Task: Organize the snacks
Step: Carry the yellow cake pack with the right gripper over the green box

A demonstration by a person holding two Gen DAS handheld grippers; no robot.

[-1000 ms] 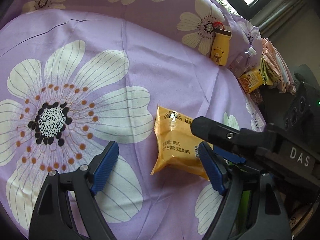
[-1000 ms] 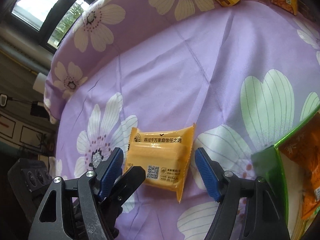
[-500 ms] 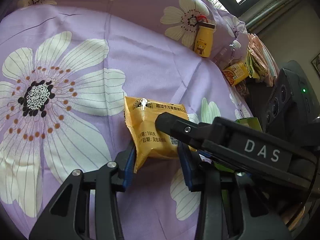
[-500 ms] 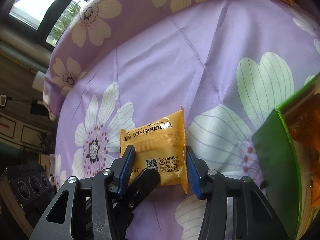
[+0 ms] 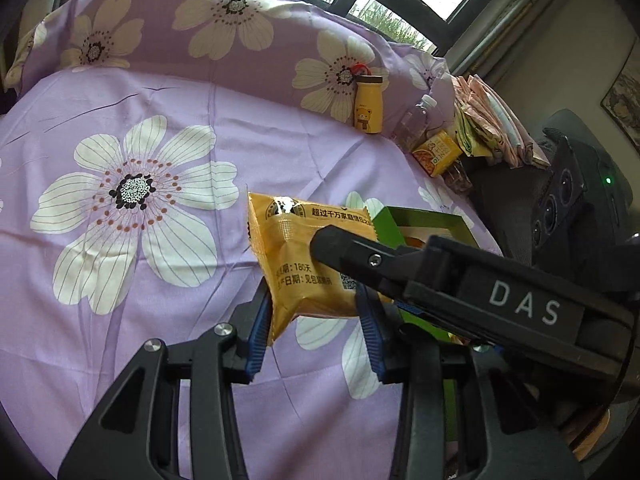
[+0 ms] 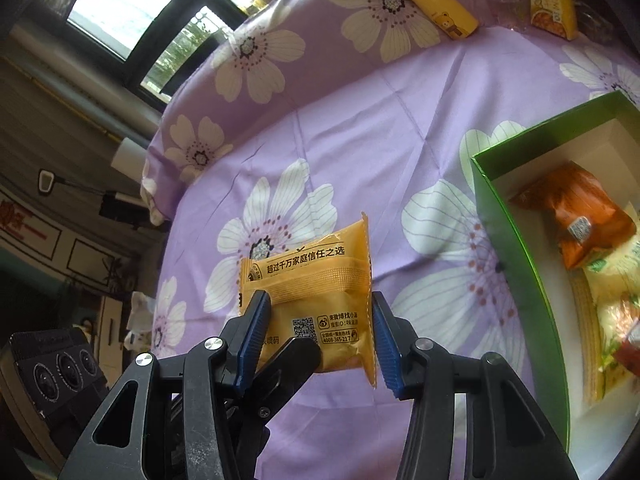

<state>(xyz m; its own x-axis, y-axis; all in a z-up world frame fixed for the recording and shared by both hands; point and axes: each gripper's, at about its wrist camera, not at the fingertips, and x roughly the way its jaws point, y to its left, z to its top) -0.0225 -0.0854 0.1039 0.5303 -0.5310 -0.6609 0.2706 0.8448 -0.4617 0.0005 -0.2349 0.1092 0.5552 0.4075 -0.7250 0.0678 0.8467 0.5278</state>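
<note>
Yellow snack packet (image 5: 304,264) clamped by left gripper (image 5: 316,320) and right gripper (image 6: 320,332), held above purple cloth (image 5: 200,140). Printed: "超过千万家庭信任之选", "4008-365-217". "DAS" lettered on right gripper.

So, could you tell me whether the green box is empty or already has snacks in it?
Not empty. The right wrist view shows the open green box already holding an orange packet and pale yellow-green packets on its white floor.

Both the left gripper (image 5: 316,320) and right gripper (image 6: 320,332) are clamped from opposite sides on one crinkly yellow foil snack packet (image 6: 316,300), both angled downward.
</note>
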